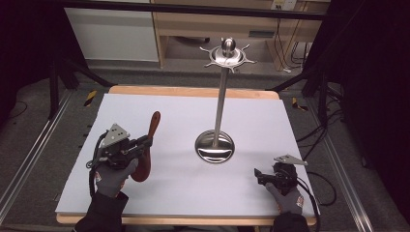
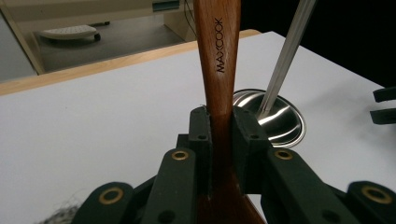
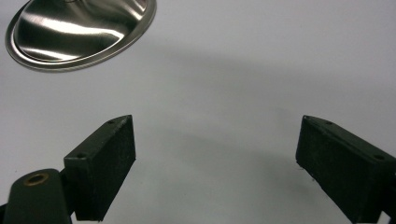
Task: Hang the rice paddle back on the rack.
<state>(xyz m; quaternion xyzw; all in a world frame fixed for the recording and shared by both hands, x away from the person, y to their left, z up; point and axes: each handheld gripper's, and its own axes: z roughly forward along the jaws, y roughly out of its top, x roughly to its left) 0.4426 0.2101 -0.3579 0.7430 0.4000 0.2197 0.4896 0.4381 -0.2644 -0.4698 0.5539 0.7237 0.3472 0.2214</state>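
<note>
Wooden spoon (image 2: 218, 70): pinched at the neck between the 2 jaws of the left gripper (image 1: 145, 141), handle pointing away.
Metal stand (image 1: 215, 146): right of it.
Right gripper (image 3: 215, 168): spread, over the white table (image 1: 183, 116).

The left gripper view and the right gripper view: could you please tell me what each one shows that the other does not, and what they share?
Left gripper view alone: the left tongs shut on a wooden spoon marked MAXCOOK, the stand's thin metal pole, the table's wooden edge, and the other gripper's jaw tips at the right border. Right gripper view alone: the right tongs wide open with nothing between them, over bare white surface. Both share: the stand's shiny round metal base and the white tabletop.
</note>
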